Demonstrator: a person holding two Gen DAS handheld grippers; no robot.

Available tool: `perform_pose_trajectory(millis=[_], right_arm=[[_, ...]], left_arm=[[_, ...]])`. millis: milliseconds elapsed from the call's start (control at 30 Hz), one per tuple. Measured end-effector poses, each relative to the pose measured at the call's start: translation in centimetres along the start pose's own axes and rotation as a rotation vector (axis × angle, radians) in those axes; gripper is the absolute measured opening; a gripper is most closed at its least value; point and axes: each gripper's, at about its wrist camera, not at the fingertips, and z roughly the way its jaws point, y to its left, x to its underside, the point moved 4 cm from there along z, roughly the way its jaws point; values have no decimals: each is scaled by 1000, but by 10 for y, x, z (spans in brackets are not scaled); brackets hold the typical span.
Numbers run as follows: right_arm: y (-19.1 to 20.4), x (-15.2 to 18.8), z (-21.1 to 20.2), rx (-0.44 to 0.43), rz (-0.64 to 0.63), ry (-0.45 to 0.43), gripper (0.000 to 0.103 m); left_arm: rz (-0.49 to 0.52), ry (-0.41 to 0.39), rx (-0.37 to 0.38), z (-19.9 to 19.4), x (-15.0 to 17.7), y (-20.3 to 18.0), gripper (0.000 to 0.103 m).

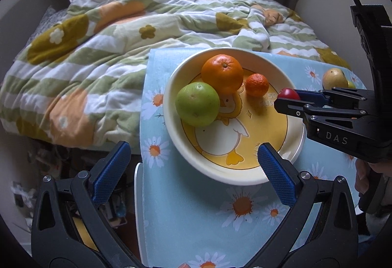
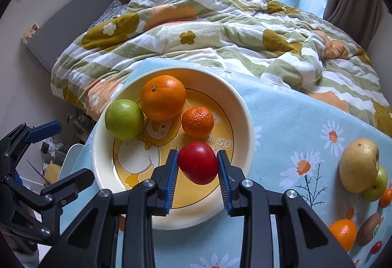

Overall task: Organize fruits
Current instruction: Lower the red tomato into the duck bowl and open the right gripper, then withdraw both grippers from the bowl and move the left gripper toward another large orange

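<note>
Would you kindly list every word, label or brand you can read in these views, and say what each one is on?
"DAS": white letters on the black body of the right gripper, seen from the left wrist view.
"n so": part of the lettering on the bowl, the rest hidden behind the red fruit and the small mandarin.
Sticker on the kiwi: too small to read.

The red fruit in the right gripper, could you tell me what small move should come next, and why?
Probably lower it a little and open: the right gripper holds the red fruit over a bare patch of the plate, just short of the small orange.
</note>
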Motion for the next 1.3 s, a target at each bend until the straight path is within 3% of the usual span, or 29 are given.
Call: perform_pose_trajectory(millis=[367, 400, 467, 533, 633, 700, 1033, 1300], right_arm=[[1, -6, 1, 39, -49, -39, 33], [0, -6, -2, 38, -40, -48, 39], [-1, -6, -4, 21, -20, -54, 78], [-3, -6, -8, 26, -6, -70, 87], [-3, -6, -12, 24, 4, -86, 88], [-4, -6, -15, 15, 14, -91, 103], [3, -14, -55, 10, 36, -155, 103], [0, -8, -102, 10, 136, -177, 103]], left_arm=[[-30, 8, 7, -2, 9, 3, 103], [-29, 6, 3, -3, 8, 3, 103], [-24, 1, 0, -6, 8, 3, 103], [-19, -2, -3, -8, 7, 3, 103], [-14, -8, -7, -12, 6, 4, 103], [-13, -11, -15, -16, 4, 4, 103], [25, -63, -22, -52, -9, 3, 103], [85, -134, 11, -86, -27, -6, 103]])
